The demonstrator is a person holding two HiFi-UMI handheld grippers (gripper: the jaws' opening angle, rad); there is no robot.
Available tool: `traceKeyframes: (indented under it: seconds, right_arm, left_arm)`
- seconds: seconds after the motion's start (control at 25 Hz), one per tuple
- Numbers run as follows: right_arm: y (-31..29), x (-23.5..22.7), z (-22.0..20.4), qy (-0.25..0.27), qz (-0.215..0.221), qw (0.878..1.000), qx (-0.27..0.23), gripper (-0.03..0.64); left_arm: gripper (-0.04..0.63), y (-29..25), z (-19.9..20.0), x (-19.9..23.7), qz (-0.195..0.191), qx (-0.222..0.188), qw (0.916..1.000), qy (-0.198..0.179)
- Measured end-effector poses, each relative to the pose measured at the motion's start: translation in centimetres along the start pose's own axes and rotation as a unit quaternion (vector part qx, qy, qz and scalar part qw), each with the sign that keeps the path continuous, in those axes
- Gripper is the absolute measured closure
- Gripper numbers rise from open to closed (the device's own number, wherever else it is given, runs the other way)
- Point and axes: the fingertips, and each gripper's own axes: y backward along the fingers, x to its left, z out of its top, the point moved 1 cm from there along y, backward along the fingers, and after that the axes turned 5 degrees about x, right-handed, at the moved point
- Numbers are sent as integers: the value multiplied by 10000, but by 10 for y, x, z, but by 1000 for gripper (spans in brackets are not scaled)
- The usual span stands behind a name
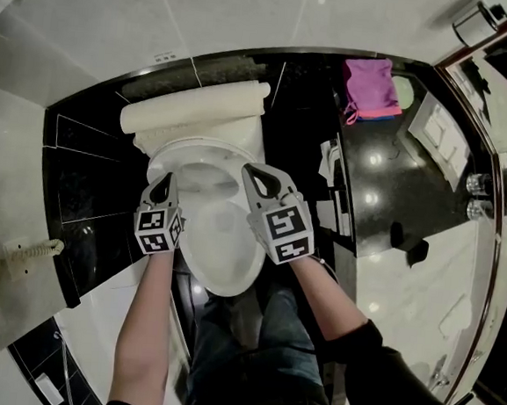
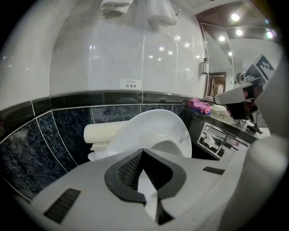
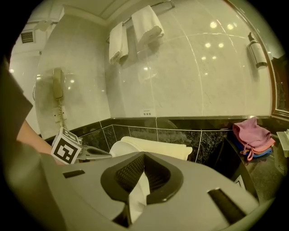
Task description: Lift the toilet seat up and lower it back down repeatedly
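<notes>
left gripper [image 1: 166,179] is clenched on the left rim of the toilet seat [image 1: 225,243], and right gripper [image 1: 251,171] is clenched on its right rim. a strip of white edge shows between each pair of pads. that makes two grippers on one seat.

the seat is tilted, partly raised off the bowl [image 1: 204,182]. its long axis runs from the wall toward the person. the front end is up and nearest the person. the hinge end is low, beside one cream roll [image 1: 195,108] at the back. what the bowl holds cannot be made out.

to the right, one pink cloth [image 1: 370,86] lies on the black surface [image 1: 387,191]. one tray [image 2: 223,137] there holds pale flat items too small to name. two white towels [image 3: 146,22] hang on the wall, and one phone [image 3: 57,88] hangs further left.
</notes>
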Motion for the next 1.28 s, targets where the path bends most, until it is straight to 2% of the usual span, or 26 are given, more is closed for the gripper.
traceKeyframes:
  seconds: [0.2, 0.36, 0.64, 0.84, 1.08, 1.28]
  right_arm:
    - [7, 19, 3, 82, 6, 10000, 32, 600]
    - [23, 45, 12, 221, -89, 9997, 14, 600]
    - [81, 110, 30, 255, -423, 9987, -114, 600]
    - [138, 143, 28, 251, -773, 9964, -236, 601]
    - [198, 170, 23, 312, -872, 9953, -271, 600]
    - [242, 181, 2, 498, -760, 9954, -308, 600]
  left_arm:
    - [609, 25, 5, -5, -98, -106, 9999, -68]
    - [609, 66, 16, -10, -266, -305, 9991, -136]
    - [609, 180, 38, -18, -653, -668, 9949, -372]
    - [609, 264, 29, -22, -853, -770, 9924, -447]
    - [609, 345, 6, -33, -794, -833, 9929, -314]
    - [609, 396, -14, -55, -556, -978, 9935, -169]
